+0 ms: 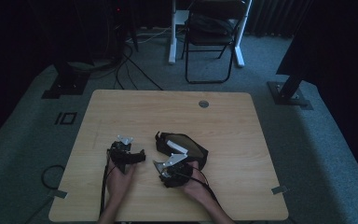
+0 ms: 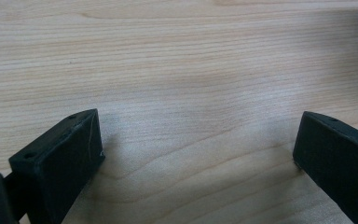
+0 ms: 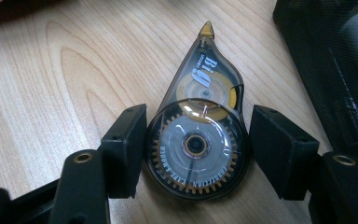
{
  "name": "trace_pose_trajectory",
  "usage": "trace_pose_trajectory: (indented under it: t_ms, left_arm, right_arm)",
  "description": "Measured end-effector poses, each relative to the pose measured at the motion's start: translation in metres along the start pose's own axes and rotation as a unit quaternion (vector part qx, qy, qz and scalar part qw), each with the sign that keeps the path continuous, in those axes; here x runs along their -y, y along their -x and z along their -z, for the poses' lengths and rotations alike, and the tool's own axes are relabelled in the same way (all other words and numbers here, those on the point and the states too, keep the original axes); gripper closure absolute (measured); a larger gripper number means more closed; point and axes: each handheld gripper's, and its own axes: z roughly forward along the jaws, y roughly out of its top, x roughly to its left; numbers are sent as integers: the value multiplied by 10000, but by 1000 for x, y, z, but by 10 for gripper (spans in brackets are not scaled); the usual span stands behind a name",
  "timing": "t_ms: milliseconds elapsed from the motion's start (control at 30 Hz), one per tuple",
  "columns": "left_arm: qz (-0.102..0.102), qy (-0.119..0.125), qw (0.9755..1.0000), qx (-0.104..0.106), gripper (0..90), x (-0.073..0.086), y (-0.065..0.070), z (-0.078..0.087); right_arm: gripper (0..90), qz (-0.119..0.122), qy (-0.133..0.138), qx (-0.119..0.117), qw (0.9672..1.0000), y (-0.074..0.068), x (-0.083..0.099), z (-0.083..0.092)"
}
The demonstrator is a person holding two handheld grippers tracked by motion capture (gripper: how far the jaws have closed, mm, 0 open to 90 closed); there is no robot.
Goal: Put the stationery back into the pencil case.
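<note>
Here the correction tape dispenser lies flat on the wooden table, just beside the black pouch. The right gripper brackets its round body, jaws apart, left pad touching. Light, rigid, slick plastic, probably; grip across the wheel. The left gripper gapes wide, holding nothing.

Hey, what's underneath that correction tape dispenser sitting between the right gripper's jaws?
The correction tape dispenser lies flat on the wooden table, between the right gripper's jaws. Its clear shell shows its own gears and reels; the wood directly beneath is covered.
</note>
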Motion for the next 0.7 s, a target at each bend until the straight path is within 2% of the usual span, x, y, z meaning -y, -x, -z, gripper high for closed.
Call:
trace_pose_trajectory:
  t_ms: [467,700]
  left_arm:
    - [2,3,10000,-2,15,0,0,0]
    - [0,0,10000,-1,15,0,0,0]
  right_arm:
    - [417,-41,28,41,10000,1,0,1]
    - [417,33,82,50,9999,-2,0,2]
